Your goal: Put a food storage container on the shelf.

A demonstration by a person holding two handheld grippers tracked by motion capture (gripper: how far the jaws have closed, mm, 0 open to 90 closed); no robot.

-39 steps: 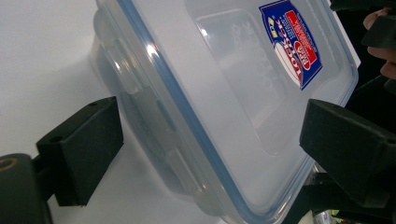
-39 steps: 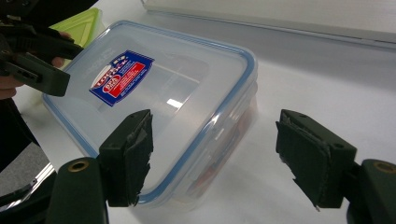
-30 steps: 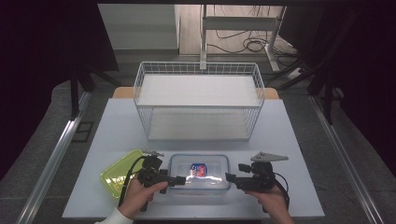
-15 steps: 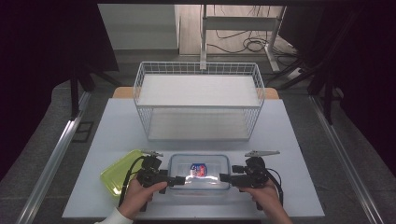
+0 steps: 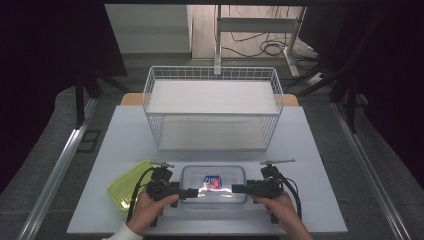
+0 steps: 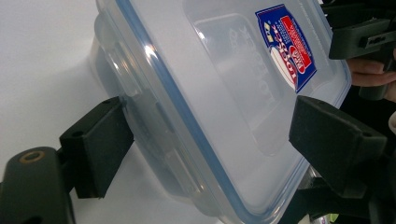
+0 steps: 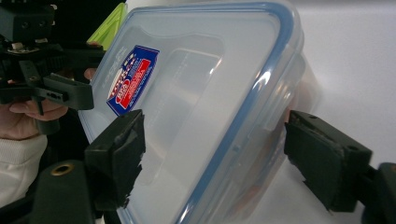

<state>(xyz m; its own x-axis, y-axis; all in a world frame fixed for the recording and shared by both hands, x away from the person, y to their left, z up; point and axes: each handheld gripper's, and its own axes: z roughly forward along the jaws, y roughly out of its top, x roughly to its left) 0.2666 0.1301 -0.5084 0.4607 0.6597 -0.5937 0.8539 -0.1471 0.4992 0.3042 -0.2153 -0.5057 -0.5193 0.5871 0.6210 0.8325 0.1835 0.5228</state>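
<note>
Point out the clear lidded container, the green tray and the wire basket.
clear lidded container (image 5: 214, 184), high view, middle of its lid
green tray (image 5: 127, 184), high view, its flat bottom
wire basket (image 5: 212, 114), high view, its near top rim

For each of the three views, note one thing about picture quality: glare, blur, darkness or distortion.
High view: surroundings fall into near-black, while a bright glare patch sits on the clear container lid beside its label. Left gripper view: the near jaws of the left gripper are soft and blurred; the label is sharper. Right gripper view: the container looks stretched and tilted by the close lens.
</note>
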